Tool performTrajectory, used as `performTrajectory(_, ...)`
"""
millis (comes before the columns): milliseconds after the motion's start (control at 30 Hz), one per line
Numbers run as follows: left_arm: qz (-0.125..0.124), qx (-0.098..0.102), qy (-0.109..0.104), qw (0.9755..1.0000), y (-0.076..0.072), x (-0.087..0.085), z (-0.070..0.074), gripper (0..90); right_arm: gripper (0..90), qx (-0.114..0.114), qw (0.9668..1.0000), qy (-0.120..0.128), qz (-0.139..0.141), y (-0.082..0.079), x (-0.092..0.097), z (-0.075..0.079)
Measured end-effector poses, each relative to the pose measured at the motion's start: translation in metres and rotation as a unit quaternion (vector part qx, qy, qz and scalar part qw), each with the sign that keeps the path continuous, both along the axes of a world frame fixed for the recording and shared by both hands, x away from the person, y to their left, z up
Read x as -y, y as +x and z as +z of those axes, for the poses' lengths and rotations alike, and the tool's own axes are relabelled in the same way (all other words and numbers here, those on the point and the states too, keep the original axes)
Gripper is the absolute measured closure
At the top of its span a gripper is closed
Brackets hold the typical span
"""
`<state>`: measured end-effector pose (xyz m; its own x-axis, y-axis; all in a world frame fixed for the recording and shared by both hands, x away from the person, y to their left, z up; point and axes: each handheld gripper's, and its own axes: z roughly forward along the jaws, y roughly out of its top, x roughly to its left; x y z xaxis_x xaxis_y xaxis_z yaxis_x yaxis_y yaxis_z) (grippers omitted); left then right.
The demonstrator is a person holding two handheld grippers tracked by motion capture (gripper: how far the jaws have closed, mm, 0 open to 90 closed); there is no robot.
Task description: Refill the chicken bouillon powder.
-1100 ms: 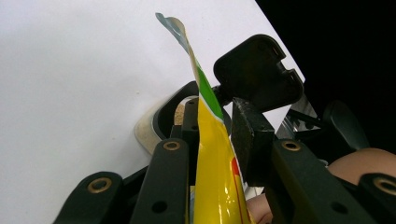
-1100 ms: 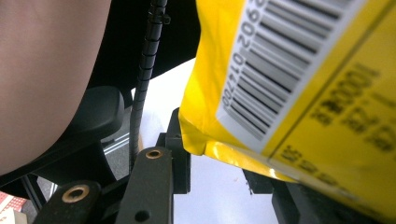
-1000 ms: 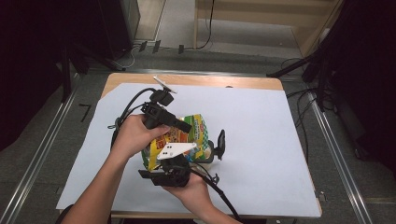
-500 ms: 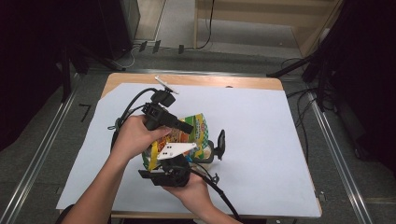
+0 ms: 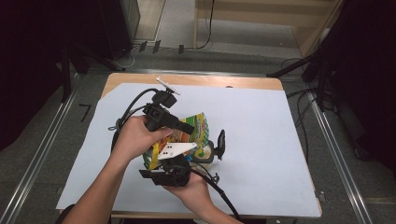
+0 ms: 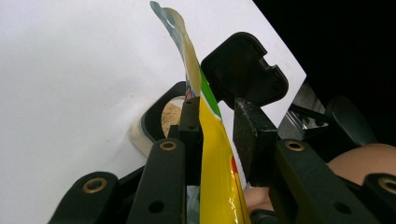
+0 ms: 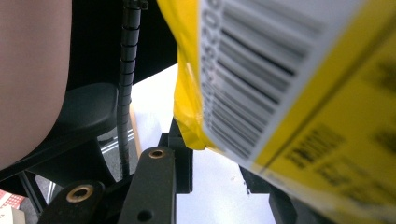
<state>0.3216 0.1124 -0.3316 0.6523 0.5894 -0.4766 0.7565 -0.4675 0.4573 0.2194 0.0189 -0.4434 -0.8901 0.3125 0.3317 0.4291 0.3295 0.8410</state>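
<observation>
Left tongs (image 5: 187, 127) up top, right tongs (image 5: 180, 161) below, and both have the yellow snack bag (image 5: 189, 135) between them, lifted off the white sheet (image 5: 261, 140) that covers the surface (image 5: 196, 80). In the left gripper view the left tongs (image 6: 217, 123) stand partly closed: one pad lies flat against the bag's (image 6: 212, 154) thin upper edge, the other pad looks a sliver off the film, so call that a light pinch along the seam. In the right gripper view the right tongs are also part-closed, with the bag's barcode side (image 7: 280, 93) sitting between the jaws; whether both pads actually press on it, I cannot tell from here.

Now the relation that matters. The bag stands on edge, its long axis running from the left tongs' grip down toward the right tongs' grip, top seam up and away from the person. Directly beneath and just beyond it sits a small clear container (image 5: 205, 154) with a black lid or scoop (image 5: 219, 144) beside it, and the left gripper view catches tan crumbs (image 6: 170, 116) inside. The left hand (image 5: 135, 137) is nearer the bag's top, the right hand (image 5: 194, 186) nearer its base. My read: tipping or tearing over that container comes next.
</observation>
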Motion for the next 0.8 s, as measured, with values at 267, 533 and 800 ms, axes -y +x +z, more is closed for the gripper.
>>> performTrajectory(267, 0.001, -0.003, -0.001, 1.0000, 0.0008, -0.0006, -0.0006, 73.8, 70.4, -0.001, 1.0000, 0.000, 0.000, 0.0000, -0.0002, 0.0003)
performTrajectory(533, -0.001, -0.003, -0.002, 1.0000, 0.0018, -0.0014, -0.0012, 73.8, 70.5, 0.001, 1.0000, -0.001, 0.001, 0.0004, -0.0003, 0.0001)
performTrajectory(800, -0.001, -0.004, -0.004, 1.0000, 0.0020, -0.0018, -0.0011, 73.8, 70.4, 0.001, 1.0000, 0.001, 0.002, -0.0003, -0.0004, 0.0009)
